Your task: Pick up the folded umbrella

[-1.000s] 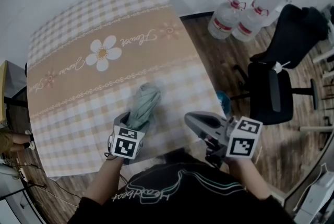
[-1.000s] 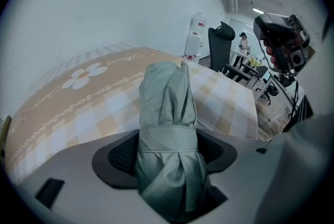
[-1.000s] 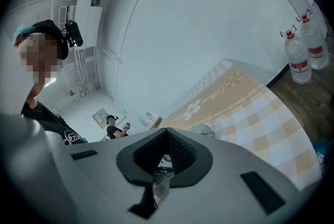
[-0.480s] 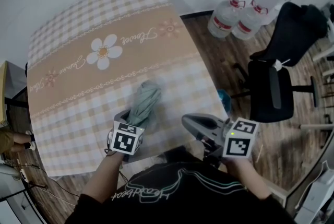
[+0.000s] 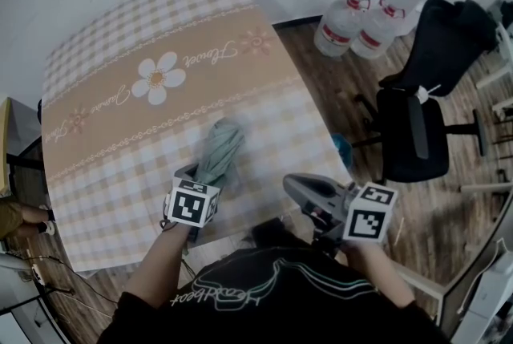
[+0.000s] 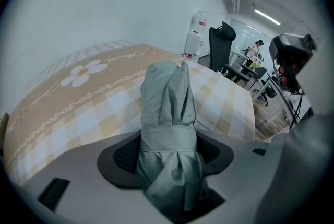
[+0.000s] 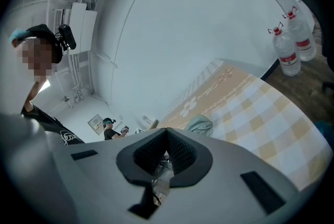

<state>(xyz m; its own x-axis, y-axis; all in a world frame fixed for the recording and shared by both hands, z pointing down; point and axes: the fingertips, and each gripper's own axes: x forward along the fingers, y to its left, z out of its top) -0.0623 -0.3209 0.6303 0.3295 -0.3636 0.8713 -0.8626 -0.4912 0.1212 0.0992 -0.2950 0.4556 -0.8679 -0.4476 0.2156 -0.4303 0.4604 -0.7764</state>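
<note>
The folded grey-green umbrella (image 5: 221,148) lies on the checked tablecloth (image 5: 120,134), near its front edge. My left gripper (image 5: 207,178) points steeply down over the umbrella's near end. In the left gripper view the umbrella (image 6: 169,108) fills the gap at its strap, and both pads (image 6: 124,154) touch the fabric. The left gripper (image 6: 169,152) has just been closing its jaws onto the umbrella. My right gripper (image 5: 290,184) hovers to the right at the table's front edge, roughly level. Its jaws meet in the right gripper view (image 7: 167,139), nothing between them.
Two large water jugs (image 5: 345,23) stand on the wooden floor beyond the table's right corner. A black office chair (image 5: 417,134) is to the right. A small blue object (image 5: 343,150) lies on the floor by the table's right edge.
Little differs: the left gripper stays over the umbrella's near end, and the right gripper has hardly shifted.
</note>
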